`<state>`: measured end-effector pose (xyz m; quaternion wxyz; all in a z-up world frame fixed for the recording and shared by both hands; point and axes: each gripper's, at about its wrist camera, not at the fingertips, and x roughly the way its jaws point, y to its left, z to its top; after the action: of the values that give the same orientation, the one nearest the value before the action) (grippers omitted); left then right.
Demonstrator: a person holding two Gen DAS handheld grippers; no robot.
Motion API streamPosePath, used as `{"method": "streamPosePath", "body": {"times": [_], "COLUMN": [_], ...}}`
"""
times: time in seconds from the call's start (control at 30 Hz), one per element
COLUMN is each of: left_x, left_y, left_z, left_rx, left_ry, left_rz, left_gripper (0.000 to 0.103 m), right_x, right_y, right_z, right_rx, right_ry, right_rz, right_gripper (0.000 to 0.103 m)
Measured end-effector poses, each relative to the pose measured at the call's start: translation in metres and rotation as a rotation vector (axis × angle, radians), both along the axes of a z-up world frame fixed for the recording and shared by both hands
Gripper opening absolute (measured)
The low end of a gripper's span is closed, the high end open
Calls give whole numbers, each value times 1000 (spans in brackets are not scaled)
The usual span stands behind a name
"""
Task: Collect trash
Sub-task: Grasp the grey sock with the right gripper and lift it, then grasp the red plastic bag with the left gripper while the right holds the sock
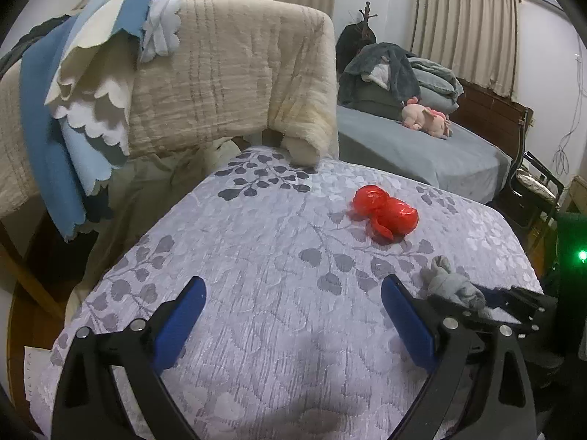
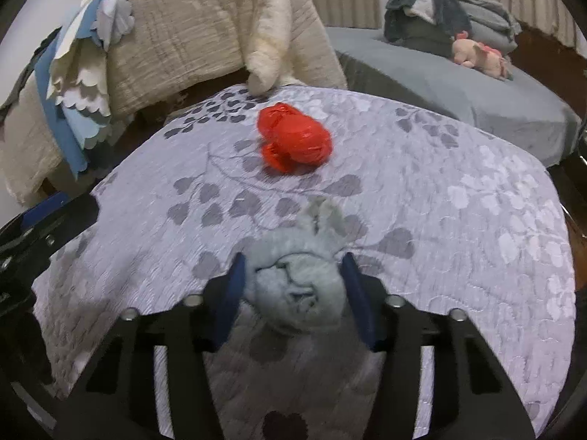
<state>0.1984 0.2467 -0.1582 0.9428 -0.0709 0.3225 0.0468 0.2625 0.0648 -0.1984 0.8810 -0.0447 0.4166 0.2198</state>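
Closest in, the right gripper (image 2: 293, 286) has its blue pads pressed against both sides of a wadded grey bundle (image 2: 295, 286), some crumpled rag or tissue lying on the leaf-patterned bedspread (image 2: 477, 201). The pads dent its flanks, so I'd call it clamped, though it does not look lifted off the cover yet. From the left wrist view the same bundle shows at about four o'clock, just beside the left gripper (image 1: 293, 315), whose jaws stand wide apart with nothing between them, hovering over bare quilt.

Further out, at roughly twelve o'clock from the right gripper, a scrunched red plastic bag (image 2: 293, 139) sits alone on the bedspread, well apart from both grippers and untouched. It could be another piece of trash or the bag meant to take it; I can't tell which.

Beyond that, a beige quilt (image 1: 227, 73) hangs over a rail at eleven o'clock, and a grey bed with a pink plush toy (image 1: 427, 117) lies at one o'clock.

By my reckoning the job is barely begun: one item is gripped, none is visibly disposed of, and no bin is in sight.
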Motion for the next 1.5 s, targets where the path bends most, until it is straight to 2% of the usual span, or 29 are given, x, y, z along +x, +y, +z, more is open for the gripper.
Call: {"method": "streamPosePath", "body": {"times": [0.1,0.27,0.53,0.83,1.1,1.27,1.4,1.47,1.5], "left_x": [3,11,40,103,154,174,182,181,180], "left_y": [-4,-12,-32,-62,-81,-83,-85,-86,-86], "left_z": [2,3,6,-2,-23,-38,-47,-47,-46], "left_rx": [2,2,-5,-8,-2,-40,-60,-63,-62], "left_ry": [-2,-8,-25,-11,64,140,194,189,185], "left_rz": [-6,-20,-63,-118,-137,-128,-131,-140,-142], "left_gripper": [94,94,93,93,92,85,73,62,52], "right_x": [0,6,39,83,100,102,102,101,100], "right_y": [-3,-18,-52,-86,-103,-106,-106,-106,-106], "right_z": [2,10,22,26,19,14,15,16,17], "right_rx": [20,33,31,34,45,51,59,61,65], "right_ry": [4,-16,-65,-99,-90,-79,-79,-80,-80], "right_rz": [3,-24,-96,-180,-215,-217,-217,-216,-216], "right_gripper": [41,40,40,40,40,40,40,40,40]}}
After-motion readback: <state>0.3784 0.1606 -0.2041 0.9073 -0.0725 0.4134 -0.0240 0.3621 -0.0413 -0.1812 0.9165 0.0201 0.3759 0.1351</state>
